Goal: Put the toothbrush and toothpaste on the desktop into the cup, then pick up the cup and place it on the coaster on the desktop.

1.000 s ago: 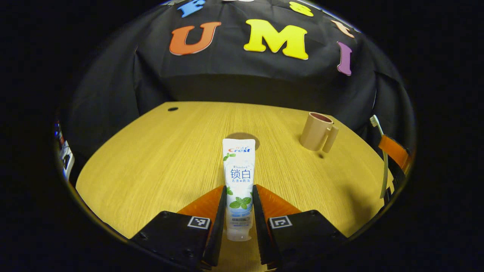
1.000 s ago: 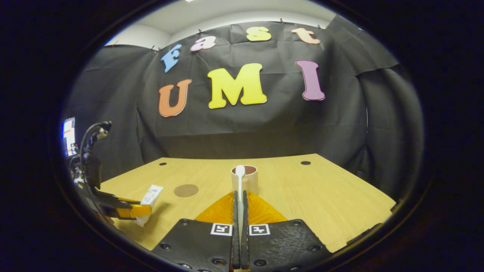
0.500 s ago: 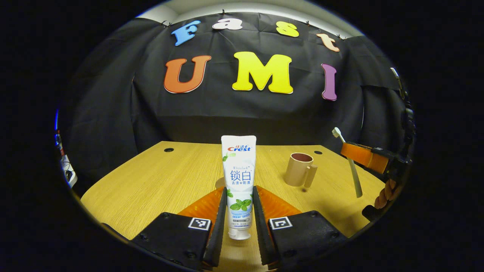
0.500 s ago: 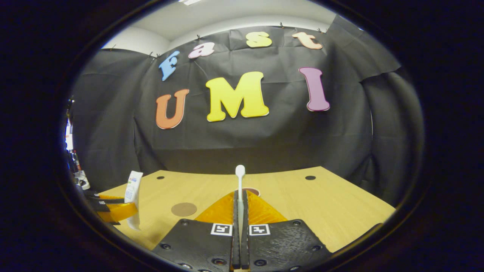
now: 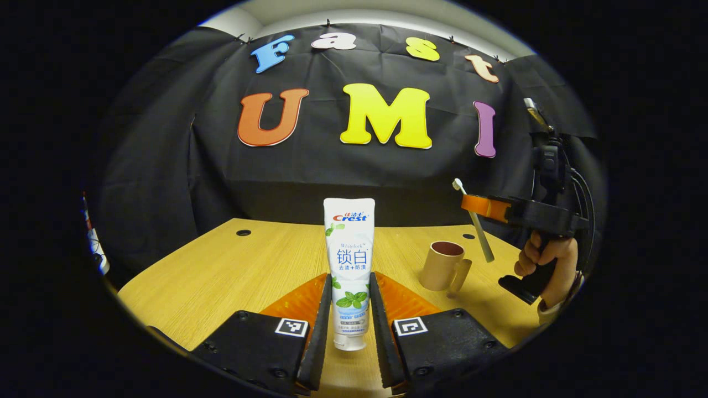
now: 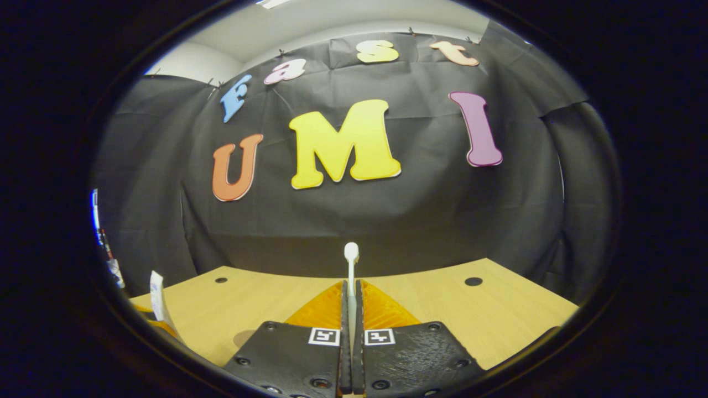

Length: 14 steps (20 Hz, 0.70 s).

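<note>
My left gripper (image 5: 349, 290) is shut on a white toothpaste tube (image 5: 349, 249), which stands upright with its cap end down, lifted off the wooden table (image 5: 232, 271). A tan cup (image 5: 442, 266) with a handle stands on the table to the right. Above it and slightly to its right, my right gripper (image 5: 477, 205) holds a white toothbrush (image 5: 474, 224) tilted, head up. In the right gripper view that gripper (image 6: 351, 290) is shut on the toothbrush (image 6: 350, 265), whose head points up and forward. The toothpaste tube (image 6: 156, 287) shows at the far left edge.
A hand (image 5: 545, 260) grips the right gripper's handle at the table's right side. Small round holes (image 5: 243, 232) (image 6: 473, 281) sit near the table's far corners. The black cloth wall stands close behind the table's far edge.
The right gripper has risen and moved in over the cup with the toothbrush. The left gripper has tilted up to level, still holding the tube. The coaster has dropped from sight.
</note>
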{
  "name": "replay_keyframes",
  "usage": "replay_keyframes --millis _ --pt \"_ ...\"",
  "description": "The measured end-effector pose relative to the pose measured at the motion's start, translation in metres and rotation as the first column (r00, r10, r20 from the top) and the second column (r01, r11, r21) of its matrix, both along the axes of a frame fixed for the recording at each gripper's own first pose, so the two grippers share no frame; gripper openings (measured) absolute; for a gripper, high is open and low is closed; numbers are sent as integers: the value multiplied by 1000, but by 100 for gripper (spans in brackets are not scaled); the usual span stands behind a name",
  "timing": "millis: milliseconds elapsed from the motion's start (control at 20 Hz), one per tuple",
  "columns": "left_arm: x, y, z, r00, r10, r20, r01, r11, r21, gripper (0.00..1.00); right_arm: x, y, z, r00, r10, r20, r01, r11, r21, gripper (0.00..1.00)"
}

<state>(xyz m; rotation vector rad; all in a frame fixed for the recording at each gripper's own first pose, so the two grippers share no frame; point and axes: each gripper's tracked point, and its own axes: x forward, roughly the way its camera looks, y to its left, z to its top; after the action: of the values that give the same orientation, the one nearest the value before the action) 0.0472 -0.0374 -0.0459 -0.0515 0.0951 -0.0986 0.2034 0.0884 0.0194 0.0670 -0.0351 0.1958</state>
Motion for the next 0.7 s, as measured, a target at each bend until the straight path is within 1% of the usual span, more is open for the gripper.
replay_keyframes --millis 150,200,300,400,700 --pt "6 -5 2 1000 -23 -3 23 1000 9 42 29 5 3 1000 -7 -11 7 1000 -10 1" --pt "6 -6 2 1000 -29 -2 29 1000 3 42 37 9 -1 1000 -2 -18 2 1000 -21 5" --pt "7 -9 4 999 -39 -1 39 999 1 42 48 13 -6 1000 -9 -27 7 998 -55 3" --pt "9 -11 3 999 -46 -4 46 999 2 42 52 16 -11 999 -9 -36 7 997 -73 3" --pt "7 -12 4 999 -43 -1 43 999 0 42 46 10 -13 998 -3 -67 -1 999 -54 5"
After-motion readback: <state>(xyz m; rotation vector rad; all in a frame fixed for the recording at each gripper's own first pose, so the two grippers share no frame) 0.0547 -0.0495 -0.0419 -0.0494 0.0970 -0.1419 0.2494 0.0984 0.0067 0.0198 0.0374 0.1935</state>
